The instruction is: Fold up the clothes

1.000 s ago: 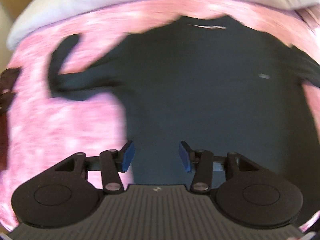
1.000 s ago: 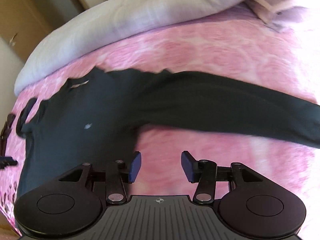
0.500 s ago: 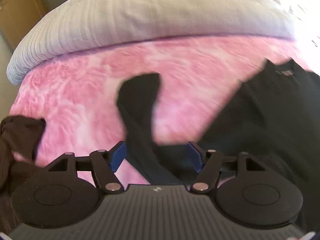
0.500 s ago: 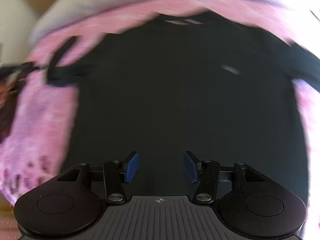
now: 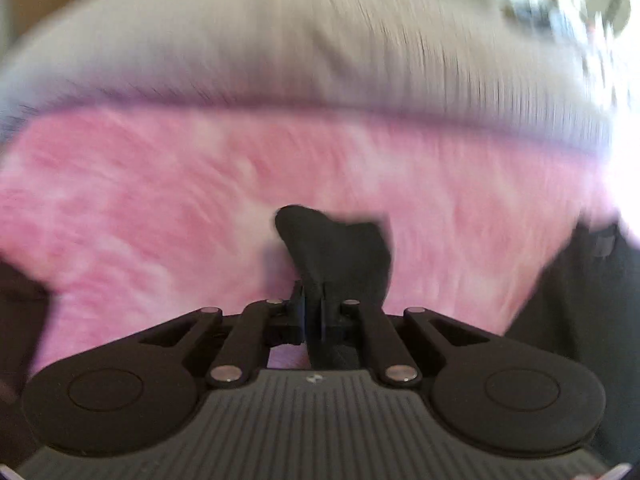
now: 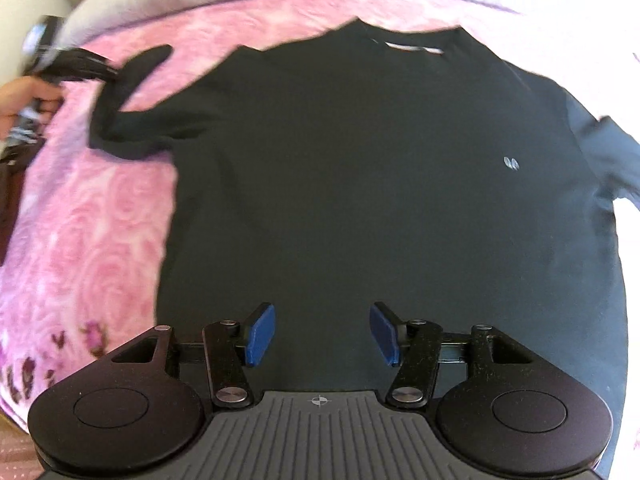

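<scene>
My left gripper (image 5: 314,316), jaws just closed, pinches the blurred sleeve cuff (image 5: 340,248); my right gripper (image 6: 322,334) hangs open, empty, over the dark shirt (image 6: 360,184), whose near hem is hidden.

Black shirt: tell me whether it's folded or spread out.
Mostly spread. The shirt lies flat on the pink bedspread, body unfolded; only its sleeve is bunched, pinched by the left gripper.

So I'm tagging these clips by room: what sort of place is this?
Most likely a bedroom: a dark long-sleeved top lies spread on a pink rose-patterned bedspread, with a pale ribbed duvet bunched behind it.
</scene>
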